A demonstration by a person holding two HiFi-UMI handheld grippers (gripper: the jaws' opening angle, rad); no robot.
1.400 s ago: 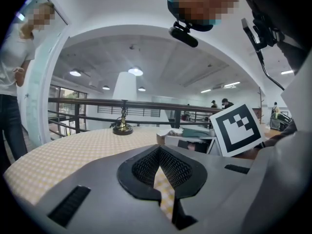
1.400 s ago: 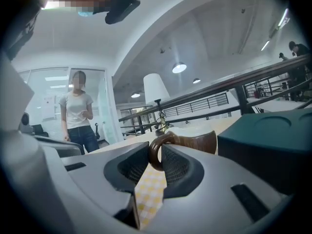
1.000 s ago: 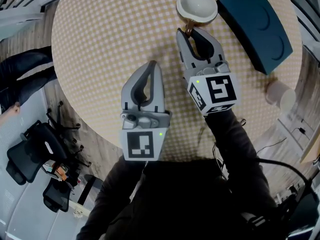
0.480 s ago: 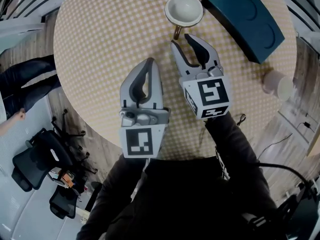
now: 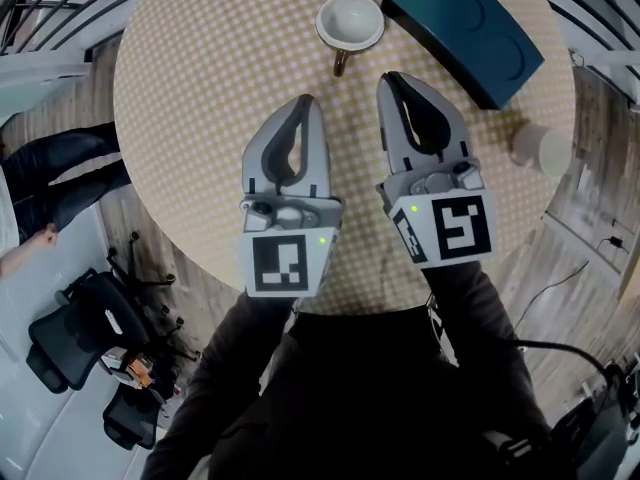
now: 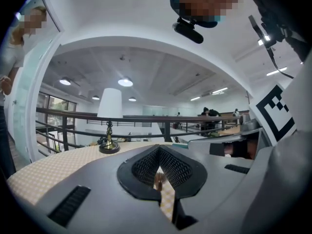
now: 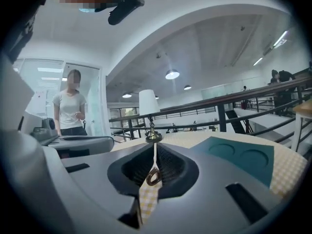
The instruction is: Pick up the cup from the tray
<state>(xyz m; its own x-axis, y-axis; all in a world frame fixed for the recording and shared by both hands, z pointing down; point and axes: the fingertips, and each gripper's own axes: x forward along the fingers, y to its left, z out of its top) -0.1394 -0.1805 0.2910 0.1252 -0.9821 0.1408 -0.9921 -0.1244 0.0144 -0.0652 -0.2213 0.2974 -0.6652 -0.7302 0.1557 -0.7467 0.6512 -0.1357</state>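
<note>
A: And there was the cup [image 5: 350, 18], upright on the table [image 5: 200, 88], mouth to the ceiling, off the tray [image 5: 465, 23] and just beside its near corner!

B: Touching it?

A: Couldn't tell from above. Rim and corner ran very close. The brown handle [image 5: 340, 63] pointed back toward the person holding the grippers.

B: And the right gripper [image 5: 392, 76]?

A: Its jaws had just been closing, and they'd come together on nothing at all. Pinched tight, tips meeting. It hung over the checked cloth, near the handle but clear of it, a little to the handle's right in the head view.

B: So no grip on the cup.

A: None. Its own view showed only a thin slit between the jaws, and through it you caught the handle's ring lying beyond. The tray sat off to the right there, dark teal, with two round hollows in its top.

B: The left gripper [image 5: 305, 100]?

A: Clenched as well, jaws pressed together with nothing between them. It hovered right beside the other one, both pointing across the table, its tips a touch further back from the cup.

B: Anything else out there?

A: A lamp [image 6: 109, 112] with a white shade stood on the far side of the cloth, in both gripper views. A dark railing [image 6: 146, 117] ran behind it, and a person [image 7: 72, 106] in a pale top stood off to the left in the right gripper view.
</note>
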